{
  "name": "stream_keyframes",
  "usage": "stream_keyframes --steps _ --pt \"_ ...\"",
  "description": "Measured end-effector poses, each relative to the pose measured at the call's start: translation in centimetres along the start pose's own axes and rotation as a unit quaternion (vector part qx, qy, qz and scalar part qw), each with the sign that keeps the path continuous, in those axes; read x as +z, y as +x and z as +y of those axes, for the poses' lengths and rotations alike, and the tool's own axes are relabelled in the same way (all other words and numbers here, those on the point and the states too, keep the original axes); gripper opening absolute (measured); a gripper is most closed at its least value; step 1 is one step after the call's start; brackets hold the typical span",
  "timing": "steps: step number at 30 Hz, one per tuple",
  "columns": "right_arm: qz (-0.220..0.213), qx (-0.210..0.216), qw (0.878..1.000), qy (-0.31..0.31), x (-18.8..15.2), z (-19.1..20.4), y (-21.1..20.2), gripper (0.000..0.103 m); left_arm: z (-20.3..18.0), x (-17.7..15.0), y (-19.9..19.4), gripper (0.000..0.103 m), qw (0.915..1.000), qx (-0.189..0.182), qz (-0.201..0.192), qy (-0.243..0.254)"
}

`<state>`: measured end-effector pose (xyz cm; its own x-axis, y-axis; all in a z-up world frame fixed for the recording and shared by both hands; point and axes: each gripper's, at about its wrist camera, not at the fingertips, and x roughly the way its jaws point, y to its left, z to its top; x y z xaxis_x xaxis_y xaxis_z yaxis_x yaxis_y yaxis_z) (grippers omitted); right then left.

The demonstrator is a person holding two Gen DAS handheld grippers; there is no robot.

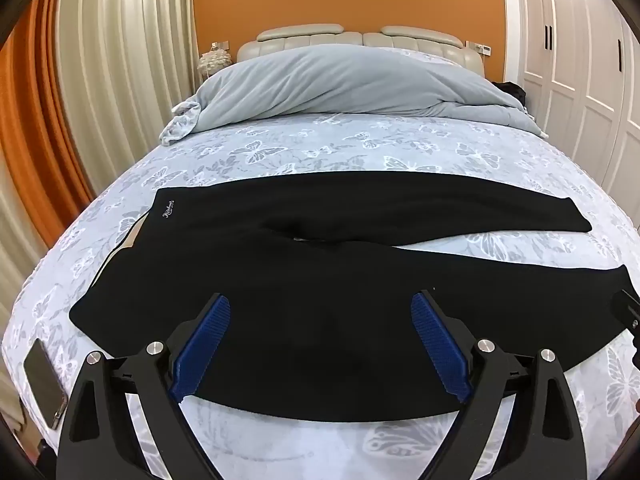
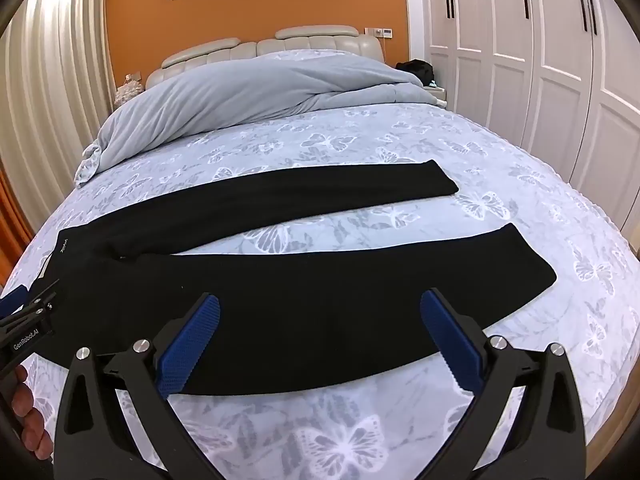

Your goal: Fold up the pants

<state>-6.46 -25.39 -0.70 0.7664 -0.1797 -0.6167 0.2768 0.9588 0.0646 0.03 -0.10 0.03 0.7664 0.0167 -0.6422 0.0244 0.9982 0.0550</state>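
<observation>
Black pants (image 1: 304, 280) lie flat across the butterfly-print bed sheet (image 1: 320, 148), waistband to the left and both legs stretched right, split apart in a V. My left gripper (image 1: 320, 312) hovers open over the near leg close to the hip, nothing between its blue pads (image 1: 200, 348). In the right wrist view the same pants (image 2: 280, 292) show both leg ends; my right gripper (image 2: 320, 312) is open above the near leg's middle. The left gripper's side (image 2: 28, 320) appears at the left edge, held by a hand (image 2: 28, 420).
A grey duvet (image 1: 340, 84) is heaped at the head of the bed against a padded headboard (image 1: 360, 40). A phone (image 1: 42, 384) lies near the bed's front left corner. White wardrobe doors (image 2: 520, 60) line the right side; curtains (image 1: 100, 60) hang left.
</observation>
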Motion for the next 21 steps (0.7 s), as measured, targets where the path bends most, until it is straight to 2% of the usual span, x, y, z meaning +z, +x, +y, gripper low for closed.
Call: stream_keyframes --steps 21 --pt "0.009 0.004 1.0 -0.002 -0.42 0.28 0.58 0.098 -0.01 -0.33 0.58 0.09 1.0 0.009 -0.002 0.002"
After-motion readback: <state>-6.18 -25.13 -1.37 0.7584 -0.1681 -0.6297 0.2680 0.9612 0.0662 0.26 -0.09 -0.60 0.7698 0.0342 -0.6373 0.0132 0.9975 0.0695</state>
